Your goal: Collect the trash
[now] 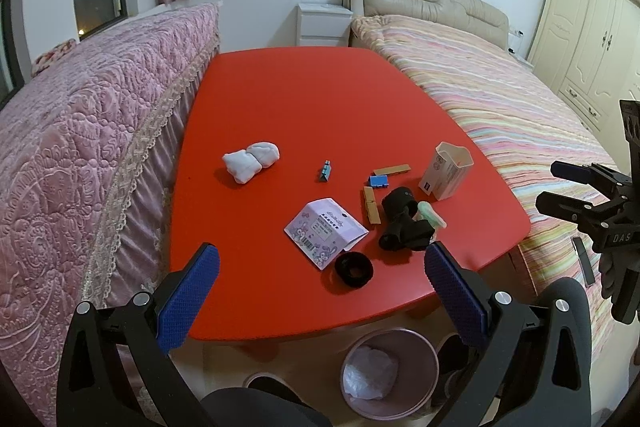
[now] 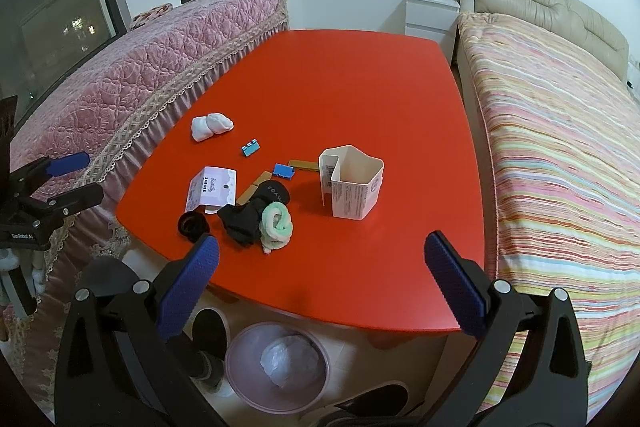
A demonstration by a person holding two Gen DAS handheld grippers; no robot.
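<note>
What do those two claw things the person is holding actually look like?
Both are matte black frames with silver rivets. Each finger ends in a blue pad with a dotted grip texture. The right gripper has white "DAS" lettering; the left gripper has small white print too.

Right claw [image 2: 322,281] gapes wide above the near edge of the red oval surface [image 2: 360,99], holding nothing. White open-topped cardboard box [image 2: 352,187] upright mid-surface. Beside it, black fabric bundle [image 2: 244,219] touching a pale green rolled sock [image 2: 276,223]. Pink round bin [image 2: 278,367] on the floor below, holding maybe crumpled plastic.
</note>
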